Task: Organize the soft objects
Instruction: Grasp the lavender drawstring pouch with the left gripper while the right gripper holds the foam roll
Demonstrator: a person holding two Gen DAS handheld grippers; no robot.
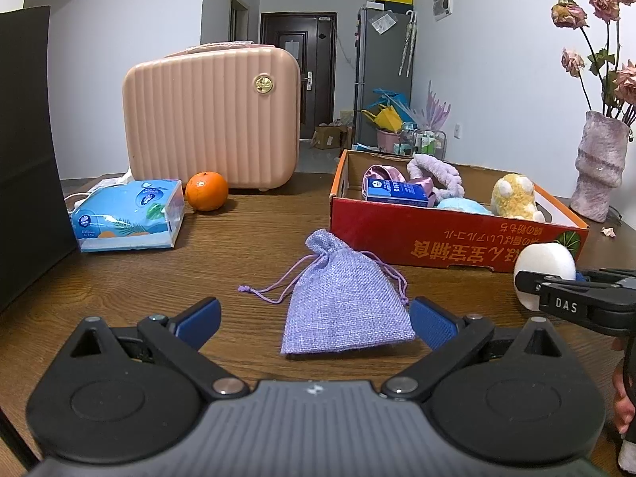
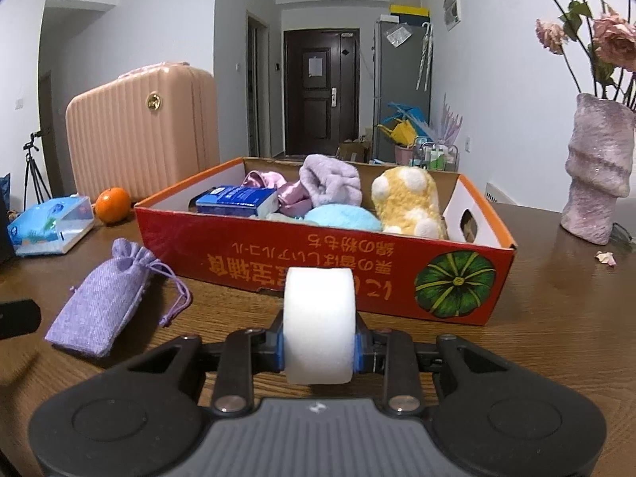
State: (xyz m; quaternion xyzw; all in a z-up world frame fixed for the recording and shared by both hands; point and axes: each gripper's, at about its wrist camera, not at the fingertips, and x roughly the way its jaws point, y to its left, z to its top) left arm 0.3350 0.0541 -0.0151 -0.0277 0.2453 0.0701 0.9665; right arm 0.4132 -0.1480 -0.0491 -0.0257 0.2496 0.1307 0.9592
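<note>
A pink ribbed suitcase (image 1: 212, 119) stands at the far left of the wooden table (image 1: 246, 222), a round gold badge on its face, its lettering too small to read. To the right sits an open red cardboard box (image 2: 318, 254) printed with upside-down yellow characters and a green pumpkin picture; inside lie a blue carton (image 2: 238, 200), purple fabric items, a light blue soft thing and a yellow plush toy (image 2: 409, 202). A pinkish vase (image 2: 600, 171) of dried roses stands far right. A blue tissue pack (image 1: 127, 214) lies left, an orange (image 1: 206, 190) just beside it.

The lilac drawstring pouch (image 1: 344, 298) lies flat on the table, near the box's front wall, between the spread-apart fingers of the left gripper (image 1: 314, 324), neither pad clearly touching it. The right gripper (image 2: 318, 348), marked "DAS" on its side, is clamped on a white foam roll (image 2: 318, 322), held just in front of the box.
</note>
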